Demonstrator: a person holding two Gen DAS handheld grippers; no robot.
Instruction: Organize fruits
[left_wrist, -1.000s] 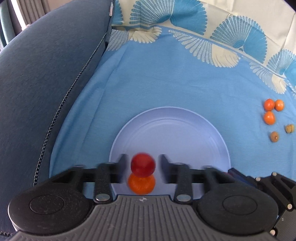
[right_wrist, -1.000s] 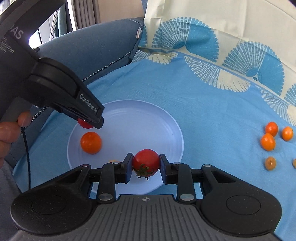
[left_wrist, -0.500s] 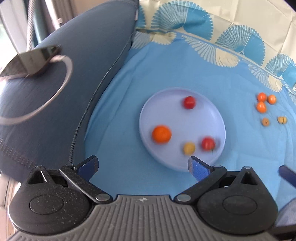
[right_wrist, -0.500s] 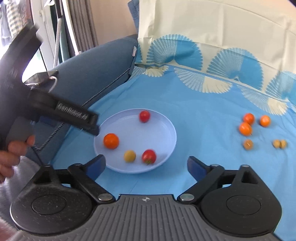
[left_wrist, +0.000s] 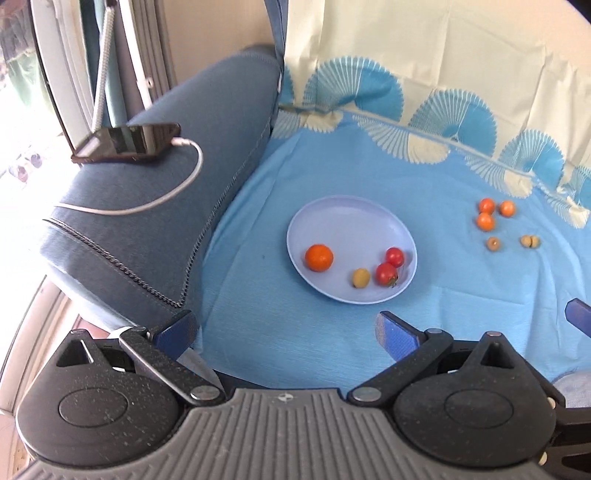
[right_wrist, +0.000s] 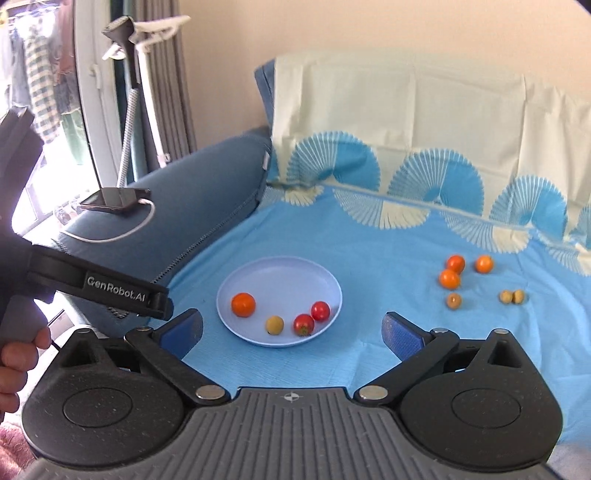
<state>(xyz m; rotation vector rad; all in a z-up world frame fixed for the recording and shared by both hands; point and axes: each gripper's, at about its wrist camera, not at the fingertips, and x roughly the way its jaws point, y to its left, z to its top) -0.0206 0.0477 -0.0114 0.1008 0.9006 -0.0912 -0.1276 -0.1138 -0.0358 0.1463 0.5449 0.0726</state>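
Observation:
A pale blue plate (left_wrist: 332, 218) (right_wrist: 280, 269) lies on the blue cloth. It holds an orange fruit (left_wrist: 318, 257) (right_wrist: 243, 304), a small yellow fruit (left_wrist: 360, 277) (right_wrist: 274, 325) and two red tomatoes (left_wrist: 386, 273) (right_wrist: 304, 323) that touch each other. Loose on the cloth to the right lie three small orange fruits (left_wrist: 485, 221) (right_wrist: 449, 278) and some small tan ones (left_wrist: 530, 241) (right_wrist: 511, 296). My left gripper (left_wrist: 286, 332) is open and empty, pulled back from the plate. My right gripper (right_wrist: 291, 328) is open and empty too, on the near side of the plate.
A dark blue sofa armrest (left_wrist: 155, 206) rises on the left, with a phone (left_wrist: 127, 142) and its white cable on top. A patterned cloth covers the backrest (right_wrist: 406, 110). The left gripper's body (right_wrist: 99, 288) shows at the left of the right wrist view.
Both grippers let go of their red tomatoes onto the plate, opened wide and drew back and up. The far tomato rolled down next to the other one.

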